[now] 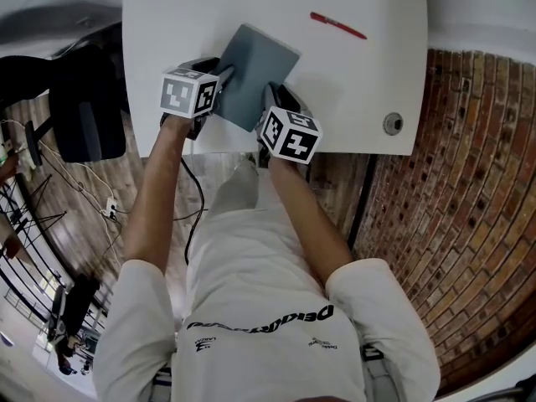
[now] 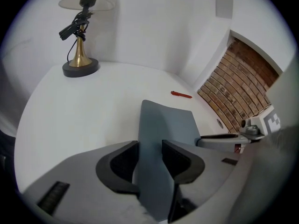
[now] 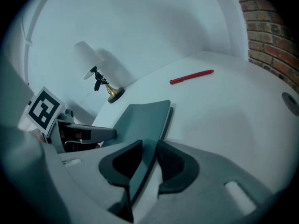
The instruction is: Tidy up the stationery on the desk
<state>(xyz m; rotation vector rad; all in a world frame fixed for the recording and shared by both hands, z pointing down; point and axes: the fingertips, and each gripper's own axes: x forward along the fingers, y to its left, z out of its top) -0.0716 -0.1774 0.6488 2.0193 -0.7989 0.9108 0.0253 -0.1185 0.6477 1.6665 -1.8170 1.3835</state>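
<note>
1. The jaws of the left gripper (image 2: 150, 158) are seen clamped on the near left edge of the grey notebook (image 1: 255, 72). The jaws of the right gripper (image 3: 149, 158) are closed on its near right edge, and the pads are judged to touch both faces.
2. The notebook is found nearer the person than the red pen (image 1: 337, 25), to the pen's left and well apart from it, over the white bench (image 1: 368, 99). Its near side is tilted up. Whether its far side is clear of the bench cannot be told.
3. The pen is left untouched. A lamp (image 2: 80, 64) is set far to the pen's left. A cable hole (image 1: 393, 124) is seen nearer than the pen, to its right.
4. Risk: only a narrow strip of edge is gripped, so a slip could be caused by the notebook's own weight once it is lifted.
5. Risk: the notebook could be twisted or creased if the two grippers are moved unevenly.
6. Risk: if only the cover is caught, the notebook could be swung open. This cannot be settled from the views.
7. Risk: the pen could be knocked off the bench if the notebook is pushed towards it.
</note>
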